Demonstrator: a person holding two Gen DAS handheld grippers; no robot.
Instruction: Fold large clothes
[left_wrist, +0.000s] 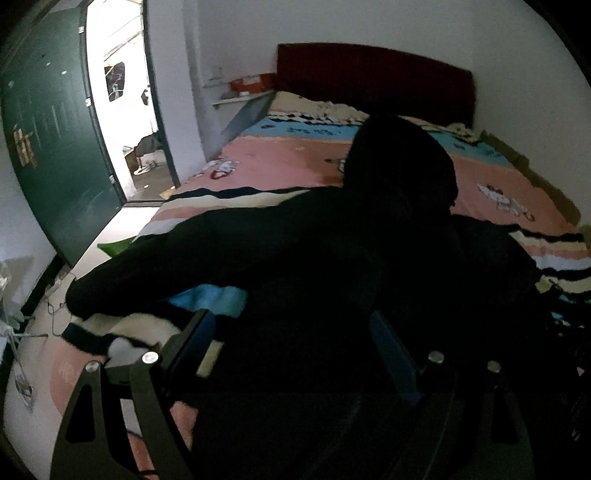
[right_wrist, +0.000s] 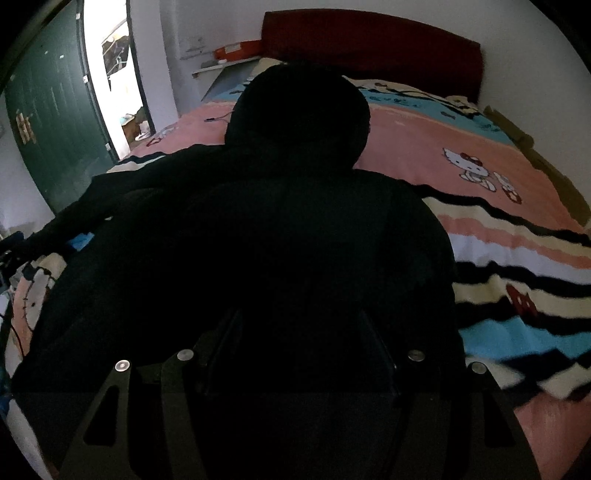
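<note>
Black hooded garment (right_wrist: 258, 240) on pink, blue, striped cartoon-cat blanket (right_wrist: 480, 166); dark red headboard (right_wrist: 369, 40).

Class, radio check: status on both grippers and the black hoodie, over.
Left gripper jaws apart over the black hoodie; grip unclear. Right gripper likewise, too dark to tell. Hoodie spread on the bed, hood toward the headboard. Nothing blocking.

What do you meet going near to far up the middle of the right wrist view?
Right claw → black hooded garment → its hood → blue band of the bedspread → dark red headboard → white wall.
</note>
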